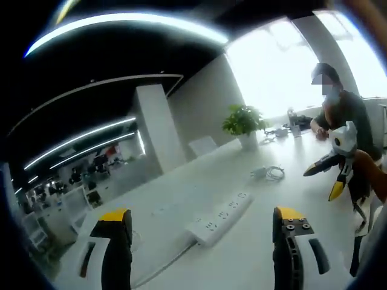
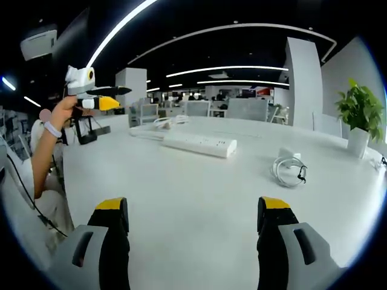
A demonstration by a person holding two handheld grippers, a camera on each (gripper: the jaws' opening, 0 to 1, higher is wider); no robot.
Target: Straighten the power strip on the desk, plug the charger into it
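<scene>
Nearest in the left gripper view, the left gripper [image 1: 202,225] holds its yellow-tipped jaws spread wide with nothing between them, poised above the white desk [image 1: 266,254]. Likewise the right gripper [image 2: 193,211], seen from its own camera, is parted and carries nothing. Just beyond the left jaws lies the white power strip [image 1: 219,217], flat on the desk and running slantwise, its cable [image 1: 158,266] trailing off toward the near edge. Further along sits the charger [image 2: 285,154], a small white block with its cord coiled in a loop [image 2: 289,170] beside it, well apart from the strip. Past that a potted plant [image 1: 244,124] stands in a white pot holding leafy green stems. A person [image 1: 341,118] sits at the far end, hands on the desk. Behind are white pillars, bright windows, long ceiling light strips, and what may be rows of chairs and screens, too blurred to tell.
</scene>
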